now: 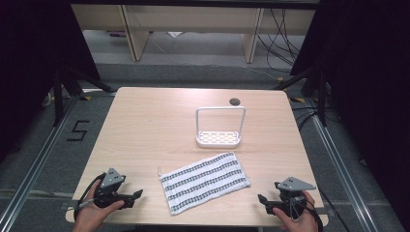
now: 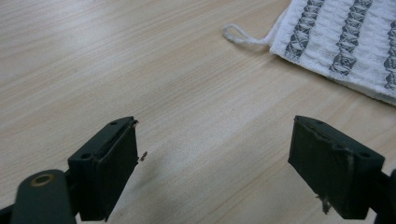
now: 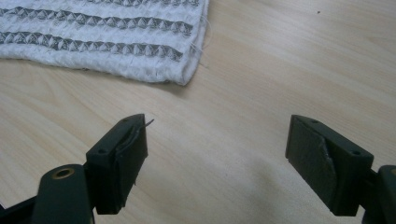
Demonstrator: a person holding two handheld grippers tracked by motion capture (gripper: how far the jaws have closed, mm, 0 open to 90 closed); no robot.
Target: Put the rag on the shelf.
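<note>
A white cloth [image 1: 205, 182] with dark patterned stripes lies flat near the table's front, a small hanging loop [image 1: 159, 170] at its left corner. Behind it stands a white rack [image 1: 218, 126] with a tall frame and perforated base. My left gripper [image 1: 137, 196] rests at the front left, open, nothing between its jaws; its own view shows the cloth [image 2: 345, 42] and loop [image 2: 238, 35] ahead to the right. My right gripper [image 1: 262, 201] sits at the front right, open and empty, and the cloth's corner [image 3: 116, 37] lies ahead in its view.
The light wooden table [image 1: 145, 130] has a dark round hole [image 1: 234, 101] near its far edge. Black stands and cables flank the table on the floor, and wooden furniture legs stand beyond it.
</note>
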